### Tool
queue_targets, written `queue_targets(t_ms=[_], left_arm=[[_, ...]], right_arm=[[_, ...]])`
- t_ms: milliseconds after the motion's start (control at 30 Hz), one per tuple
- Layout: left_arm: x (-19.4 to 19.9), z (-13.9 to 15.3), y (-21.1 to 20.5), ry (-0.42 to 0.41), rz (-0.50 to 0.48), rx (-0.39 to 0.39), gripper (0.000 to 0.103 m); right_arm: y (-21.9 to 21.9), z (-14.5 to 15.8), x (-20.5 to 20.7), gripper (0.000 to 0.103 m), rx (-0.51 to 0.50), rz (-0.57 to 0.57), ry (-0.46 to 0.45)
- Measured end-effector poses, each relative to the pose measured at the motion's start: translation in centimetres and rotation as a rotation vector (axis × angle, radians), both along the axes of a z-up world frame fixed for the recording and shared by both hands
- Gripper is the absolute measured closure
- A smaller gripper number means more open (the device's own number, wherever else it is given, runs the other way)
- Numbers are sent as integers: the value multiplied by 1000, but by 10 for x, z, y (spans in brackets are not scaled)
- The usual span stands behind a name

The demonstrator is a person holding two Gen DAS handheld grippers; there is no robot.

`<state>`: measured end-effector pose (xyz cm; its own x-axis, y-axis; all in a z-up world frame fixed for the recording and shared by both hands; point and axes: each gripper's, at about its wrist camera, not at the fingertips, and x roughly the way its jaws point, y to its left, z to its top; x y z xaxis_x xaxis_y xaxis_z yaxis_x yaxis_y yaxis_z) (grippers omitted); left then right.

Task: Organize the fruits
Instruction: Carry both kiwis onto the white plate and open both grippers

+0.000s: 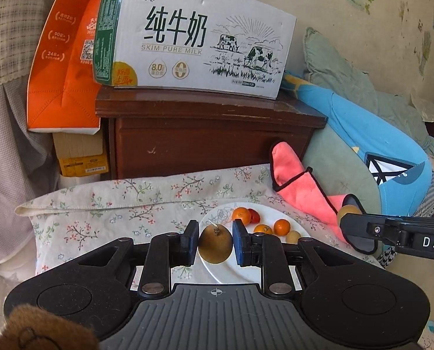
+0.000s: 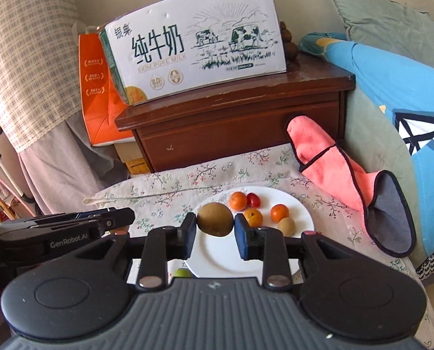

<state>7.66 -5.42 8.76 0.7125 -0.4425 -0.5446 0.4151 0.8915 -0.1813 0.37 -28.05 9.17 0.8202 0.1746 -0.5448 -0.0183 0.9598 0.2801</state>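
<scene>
My left gripper is shut on a brown pear with a stem, held over the near left part of a white plate. My right gripper is shut on a brown kiwi above the same plate. On the plate lie three small oranges, a red cherry tomato and a small kiwi. The right gripper shows from the side in the left wrist view, with its kiwi at the tip.
The plate rests on a floral cloth. A pink cloth lies to the right. A brown wooden drawer cabinet with a milk carton box stands behind. A small green fruit lies under the right gripper.
</scene>
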Motion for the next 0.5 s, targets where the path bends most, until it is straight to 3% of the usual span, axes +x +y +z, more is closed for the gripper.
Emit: queue_targets(t_ms=[200, 500], left_arm=[[14, -3, -14, 10, -43, -14, 81], [30, -47, -33, 125, -103, 5, 80]], right_arm=[[-29, 5, 7, 74, 62, -84, -11], [-30, -49, 29, 74, 164, -159, 203]])
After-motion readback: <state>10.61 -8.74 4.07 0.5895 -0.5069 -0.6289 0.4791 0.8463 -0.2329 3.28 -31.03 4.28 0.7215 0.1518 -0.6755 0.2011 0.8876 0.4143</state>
